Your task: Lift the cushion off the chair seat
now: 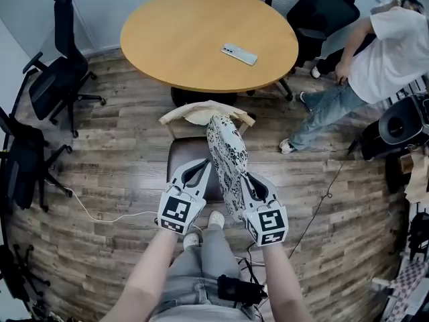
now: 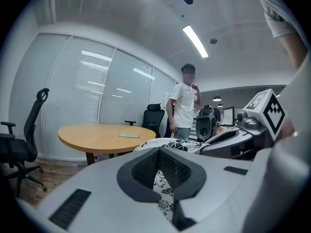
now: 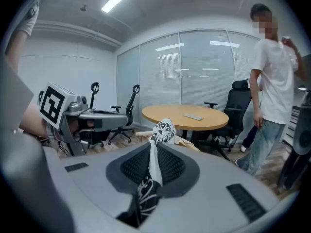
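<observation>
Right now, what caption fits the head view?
Left hand-held gripper and right hand-held gripper pinch the patterned cushion over the chair seat.

left gripper (image 1: 203,166), right gripper (image 1: 242,178), both jaws clamped, side by side, forearms outstretched

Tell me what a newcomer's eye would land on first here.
The black-and-white patterned cushion stands out first, pinched on edge between the left gripper and the right gripper over the brown chair seat at centre. Behind it is the round wooden table with a phone on it. A person in a white shirt is at the far right.
</observation>
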`<state>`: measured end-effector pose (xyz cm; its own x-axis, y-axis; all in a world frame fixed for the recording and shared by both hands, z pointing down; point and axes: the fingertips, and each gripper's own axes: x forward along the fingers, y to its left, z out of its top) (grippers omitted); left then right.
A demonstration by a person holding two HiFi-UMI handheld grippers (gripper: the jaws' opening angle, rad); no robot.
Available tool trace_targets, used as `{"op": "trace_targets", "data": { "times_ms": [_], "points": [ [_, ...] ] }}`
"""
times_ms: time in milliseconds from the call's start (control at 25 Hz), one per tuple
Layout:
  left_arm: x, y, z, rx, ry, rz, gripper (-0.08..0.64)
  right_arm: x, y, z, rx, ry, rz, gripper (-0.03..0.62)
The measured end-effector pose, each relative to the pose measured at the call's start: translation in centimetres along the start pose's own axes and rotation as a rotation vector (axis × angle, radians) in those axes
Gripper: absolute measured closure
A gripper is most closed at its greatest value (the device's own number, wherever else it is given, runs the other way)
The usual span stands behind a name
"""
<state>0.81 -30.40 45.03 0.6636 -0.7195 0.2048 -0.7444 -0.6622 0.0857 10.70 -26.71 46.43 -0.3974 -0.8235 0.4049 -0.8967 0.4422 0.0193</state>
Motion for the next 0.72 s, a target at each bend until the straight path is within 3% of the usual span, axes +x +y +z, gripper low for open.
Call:
{"op": "trace_targets", "data": {
  "times_ms": [720],
  "points": [
    [-3.3, -2.3, 10.7, 0.072, -0.143, 0.002, 0.557, -4.9, 0.1, 11.1, -0.12, -0.159, -0.013, 0.541]
  ]
}}
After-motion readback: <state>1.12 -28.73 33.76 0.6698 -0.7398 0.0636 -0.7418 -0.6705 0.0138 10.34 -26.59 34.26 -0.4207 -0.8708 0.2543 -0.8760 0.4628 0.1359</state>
